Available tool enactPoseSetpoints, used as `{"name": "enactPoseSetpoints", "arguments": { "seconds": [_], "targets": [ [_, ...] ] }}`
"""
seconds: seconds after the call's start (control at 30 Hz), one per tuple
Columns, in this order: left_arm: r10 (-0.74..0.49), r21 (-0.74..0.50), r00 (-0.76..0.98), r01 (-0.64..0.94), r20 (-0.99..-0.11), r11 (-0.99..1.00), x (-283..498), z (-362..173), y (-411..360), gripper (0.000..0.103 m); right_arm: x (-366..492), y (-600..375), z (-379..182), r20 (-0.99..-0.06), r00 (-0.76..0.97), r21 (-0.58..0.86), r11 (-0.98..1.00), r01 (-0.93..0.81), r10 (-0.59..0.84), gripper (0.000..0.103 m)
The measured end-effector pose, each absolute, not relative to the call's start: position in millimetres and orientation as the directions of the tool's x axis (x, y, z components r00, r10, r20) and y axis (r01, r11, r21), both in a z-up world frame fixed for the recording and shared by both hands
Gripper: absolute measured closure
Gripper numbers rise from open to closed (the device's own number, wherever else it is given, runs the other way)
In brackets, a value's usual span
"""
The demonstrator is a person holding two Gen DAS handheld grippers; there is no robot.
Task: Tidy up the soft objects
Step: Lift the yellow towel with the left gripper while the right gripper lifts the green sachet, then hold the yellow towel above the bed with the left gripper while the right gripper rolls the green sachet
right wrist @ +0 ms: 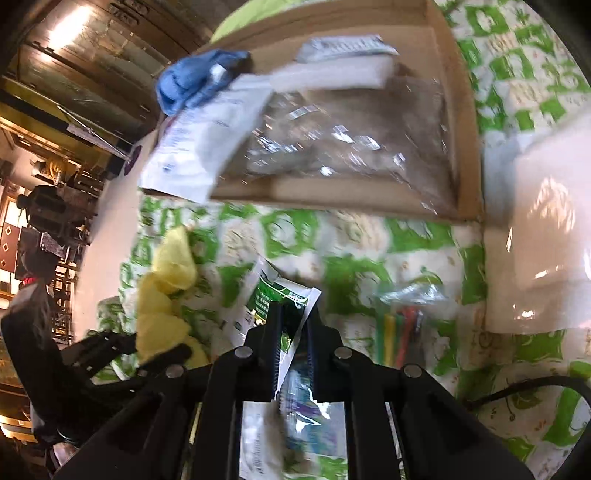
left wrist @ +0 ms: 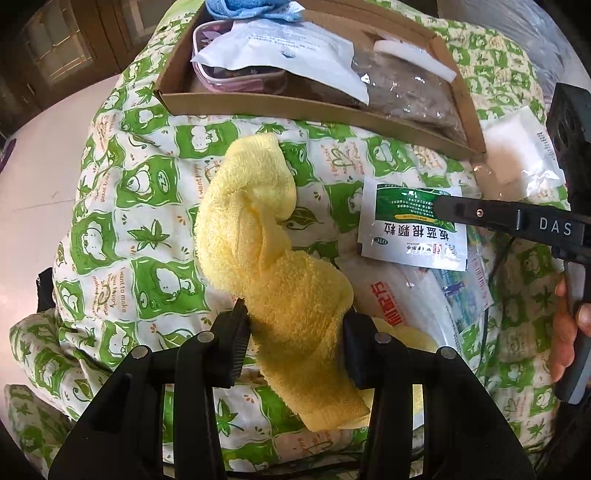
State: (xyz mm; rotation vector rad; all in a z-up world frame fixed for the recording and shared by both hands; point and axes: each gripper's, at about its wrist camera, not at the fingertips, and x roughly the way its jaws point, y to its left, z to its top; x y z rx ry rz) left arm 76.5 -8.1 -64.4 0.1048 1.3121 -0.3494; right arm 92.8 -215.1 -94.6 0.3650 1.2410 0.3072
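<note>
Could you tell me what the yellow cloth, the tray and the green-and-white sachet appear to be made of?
Yellow cloth: looks like terry fabric; looped, fuzzy, matte pile, draping limply.
Tray: seemingly plain brown cardboard; matte walls with raw cut edges.
Green-and-white sachet: probably printed plastic or foil laminate; smooth with a slight sheen, which one is unclear.

Pale yellow terry towel [left wrist: 273,266]; quilt [left wrist: 147,206] white with green squares and leaf motifs; sachet [left wrist: 413,225] white with a green panel; brown cardboard tray [left wrist: 295,105] holding a blue cloth [left wrist: 243,9], a white packet [left wrist: 280,48] and a clear bag of brownish contents [left wrist: 410,96]; black grippers.
</note>
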Motion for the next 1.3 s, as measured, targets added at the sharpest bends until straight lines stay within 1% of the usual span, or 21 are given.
{"name": "enactPoseSetpoints", "arguments": {
  "seconds": [0.13,0.27,0.3,0.37,0.4,0.5,0.63,0.73,1.13,1.27,1.3],
  "targets": [
    [-0.177,-0.114,0.177,0.319,-0.968,0.941,78,-74,-21,0.059,94,-219,-93,-0.850,0.305,0.444,0.896,-0.026,0.430,0.093],
    [-0.156,-0.097,0.158,0.331,-0.975,0.939,76,-81,-27,0.052,96,-219,-92,-0.851,0.308,0.438,0.898,-0.031,0.426,0.093],
    [-0.147,-0.089,0.152,0.334,-0.977,0.938,76,-84,-29,0.052,95,-217,-93,-0.850,0.310,0.440,0.898,-0.030,0.427,0.093],
    [-0.137,-0.075,0.163,0.340,-0.977,0.937,75,-85,-33,0.053,93,-217,-94,-0.848,0.311,0.443,0.896,-0.028,0.429,0.093],
    [-0.139,-0.074,0.168,0.343,-0.976,0.937,74,-85,-35,0.058,92,-216,-95,-0.848,0.312,0.443,0.896,-0.027,0.429,0.093],
    [-0.162,-0.086,0.198,0.342,-0.967,0.936,72,-78,-38,0.059,92,-217,-95,-0.847,0.313,0.445,0.895,-0.027,0.431,0.093],
    [-0.233,-0.151,0.233,0.321,-0.944,0.935,72,-66,-31,0.060,92,-217,-94,-0.847,0.314,0.443,0.896,-0.030,0.429,0.093],
    [-0.255,-0.170,0.249,0.319,-0.934,0.932,71,-60,-30,0.060,92,-218,-95,-0.846,0.314,0.446,0.895,-0.028,0.431,0.093],
    [-0.293,-0.209,0.265,0.303,-0.919,0.930,75,-52,-18,0.060,92,-218,-95,-0.846,0.313,0.447,0.894,-0.028,0.432,0.093],
    [-0.293,-0.210,0.265,0.302,-0.919,0.930,74,-52,-19,0.060,95,-222,-98,-0.843,0.296,0.468,0.883,-0.010,0.450,0.087],
    [-0.294,-0.211,0.263,0.301,-0.919,0.930,74,-53,-19,0.060,96,-224,-98,-0.847,0.287,0.466,0.885,-0.002,0.447,0.082]
  ]
}}
